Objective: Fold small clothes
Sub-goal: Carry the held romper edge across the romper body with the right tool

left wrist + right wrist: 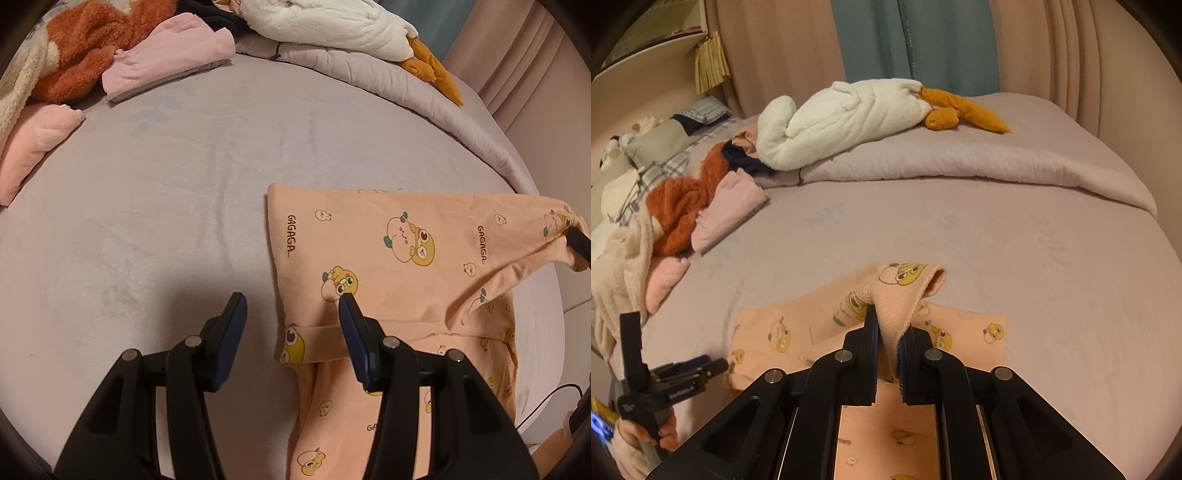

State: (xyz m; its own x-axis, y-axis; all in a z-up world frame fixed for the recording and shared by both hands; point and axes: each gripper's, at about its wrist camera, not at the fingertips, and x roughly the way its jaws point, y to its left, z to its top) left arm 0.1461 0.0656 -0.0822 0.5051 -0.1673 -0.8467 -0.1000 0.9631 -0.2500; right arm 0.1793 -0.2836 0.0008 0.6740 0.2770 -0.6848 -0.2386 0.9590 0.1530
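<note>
a: since that peach printed garment point(373, 236) is thin knit, it'll go floppy wherever it's not held, right?

b: yep, soft n light, drapes straight off the right claw point(888, 332). that one's clamped tight on the ribbed cuff point(901, 295), w/ the cuff end flopping over the top.

a: where's the rest of it?

b: flat on the bed point(166, 184), near edge, already folded partway. rest of the clothes pile point(687, 206) sits well apart, far left.

a: left claw point(291, 306)?

b: jaws apart, nothing in em. one tip sits over the cloth by the waistband strip point(317, 343), other's over bare sheet. can't tell if it's touching.

a: where'd u grab next?

b: i'd guess a hem or corner, thicker there, won't slip. mid-panel just bunches up.
</note>
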